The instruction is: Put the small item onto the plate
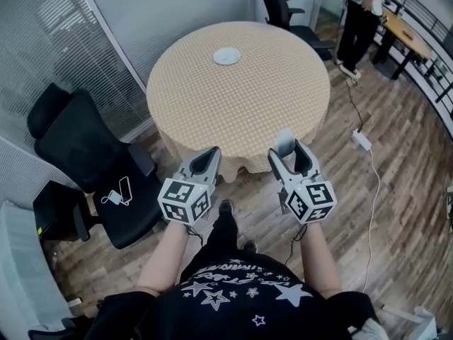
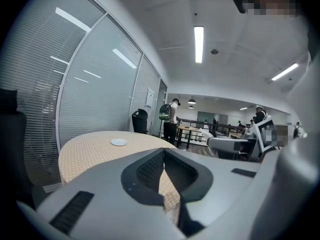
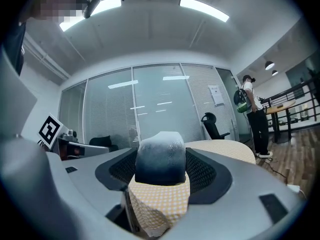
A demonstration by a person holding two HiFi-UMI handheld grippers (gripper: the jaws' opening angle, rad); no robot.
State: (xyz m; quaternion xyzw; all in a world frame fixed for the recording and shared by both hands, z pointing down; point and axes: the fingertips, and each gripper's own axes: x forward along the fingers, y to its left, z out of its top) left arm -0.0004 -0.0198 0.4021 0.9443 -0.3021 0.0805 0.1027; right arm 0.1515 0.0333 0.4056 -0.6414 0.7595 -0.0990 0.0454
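Observation:
A small white plate (image 1: 226,56) lies on the far half of the round table (image 1: 198,105), which wears a tan checked cloth; the plate (image 2: 119,142) also shows small in the left gripper view. My right gripper (image 1: 289,150) hangs at the table's near edge, shut on a small pale, rounded item (image 1: 284,141) that fills the gap between its jaws (image 3: 161,159). My left gripper (image 1: 209,159) is held beside it, jaws together with nothing in them (image 2: 164,170). Both grippers are well short of the plate.
A black office chair (image 1: 85,161) with a phone and cable on its seat stands to the left of the table. Another chair (image 1: 287,6) sits behind the table. A person (image 1: 357,20) stands at the far right by a desk. A power strip (image 1: 362,139) lies on the wooden floor.

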